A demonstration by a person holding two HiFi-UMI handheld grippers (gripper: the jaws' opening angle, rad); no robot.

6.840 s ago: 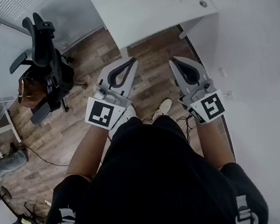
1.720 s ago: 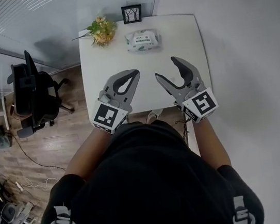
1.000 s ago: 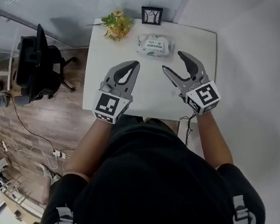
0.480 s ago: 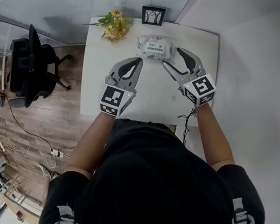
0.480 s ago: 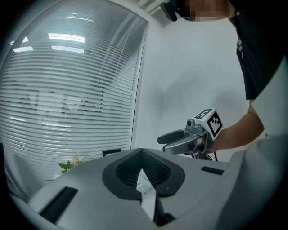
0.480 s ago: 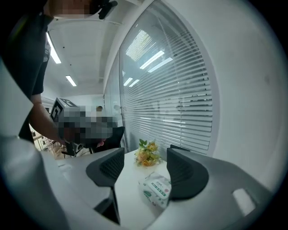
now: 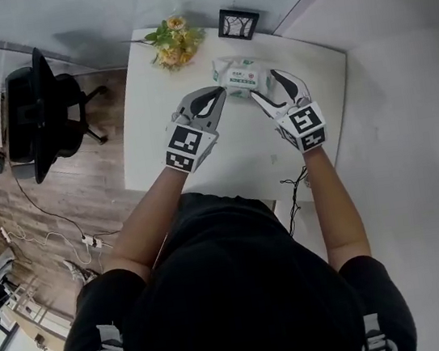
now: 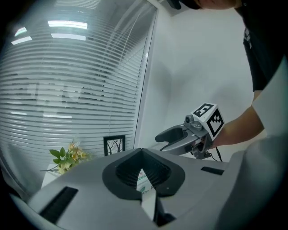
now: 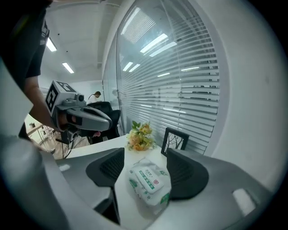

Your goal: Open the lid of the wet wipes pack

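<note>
The wet wipes pack (image 7: 237, 75), white with green print and its lid down, lies at the far side of the white table (image 7: 155, 127). My right gripper (image 7: 265, 86) is open, and in the right gripper view the pack (image 9: 150, 182) lies between its two jaws (image 9: 145, 155), close to the right one. My left gripper (image 7: 220, 91) is shut with nothing in it, its tips just left of the pack. In the left gripper view only a sliver of the pack (image 8: 143, 181) shows through the shut jaws (image 8: 140, 151).
A small bunch of flowers (image 7: 173, 43) and a black picture frame (image 7: 233, 23) stand behind the pack at the table's back edge, against a blind-covered glass wall. A black office chair (image 7: 34, 108) stands on the wood floor to the left. A white wall runs along the right.
Both grippers have moved forward over the table to the pack. The right gripper's open jaws now straddle it, and the left gripper's shut tips have come up beside it.
</note>
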